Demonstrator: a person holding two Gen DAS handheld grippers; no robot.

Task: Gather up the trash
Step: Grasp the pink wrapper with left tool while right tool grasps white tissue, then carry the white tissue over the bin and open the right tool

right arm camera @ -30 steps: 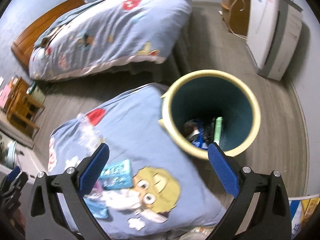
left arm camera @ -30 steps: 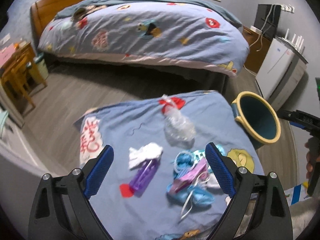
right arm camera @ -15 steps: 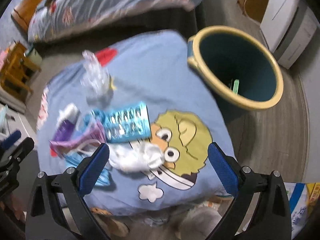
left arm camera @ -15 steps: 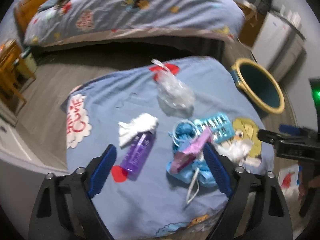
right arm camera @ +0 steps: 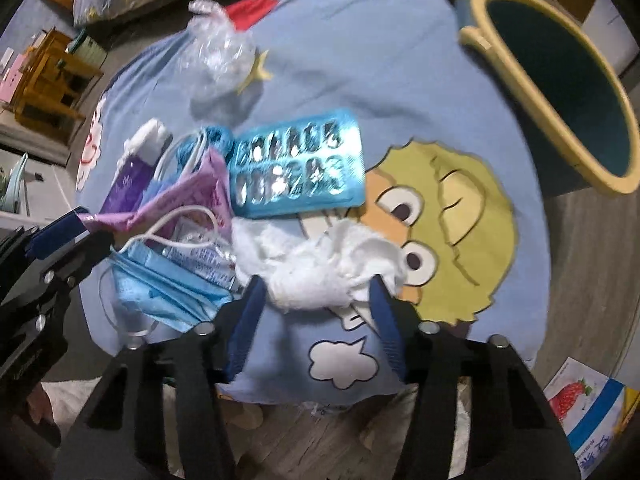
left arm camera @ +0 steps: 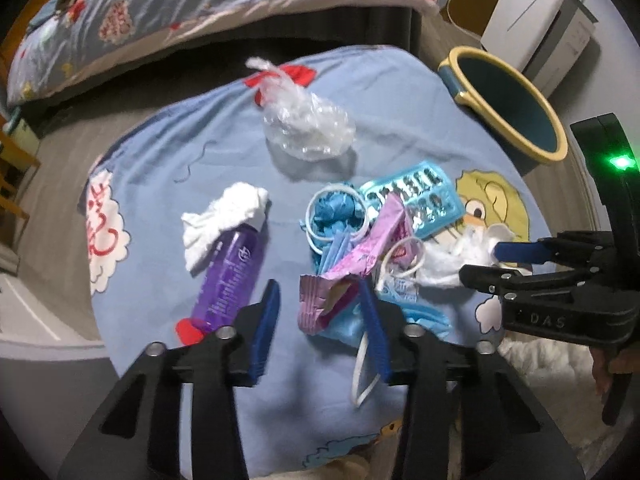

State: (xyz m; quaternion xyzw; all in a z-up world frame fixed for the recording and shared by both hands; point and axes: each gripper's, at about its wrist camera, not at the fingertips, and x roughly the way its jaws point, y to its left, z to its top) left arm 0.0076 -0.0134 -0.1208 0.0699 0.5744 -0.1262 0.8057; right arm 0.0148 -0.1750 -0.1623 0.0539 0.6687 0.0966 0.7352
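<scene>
Trash lies on a blue cartoon cloth (left arm camera: 224, 148): a purple bottle (left arm camera: 230, 276), a white tissue (left arm camera: 220, 220), a clear plastic bag (left arm camera: 306, 124), a blue blister pack (right arm camera: 296, 170), a pink wrapper (left arm camera: 352, 268), a blue face mask (right arm camera: 168, 284) and a white tissue wad (right arm camera: 316, 264). My left gripper (left arm camera: 320, 312) is open, its fingers either side of the pink wrapper's near end. My right gripper (right arm camera: 316, 296) is open around the near edge of the white tissue wad. The right gripper also shows in the left wrist view (left arm camera: 484, 260).
A teal bin with a yellow rim (right arm camera: 560, 80) stands at the cloth's right edge, also in the left wrist view (left arm camera: 516, 104). A bed (left arm camera: 200, 4) lies beyond. A white appliance (left arm camera: 532, 16) stands far right. A printed box (right arm camera: 588, 412) lies on the floor.
Both grippers have dropped lower and closer to the trash pile. The right one swung from over the bin to the tissue wad. Both jaws have narrowed but stay open.
</scene>
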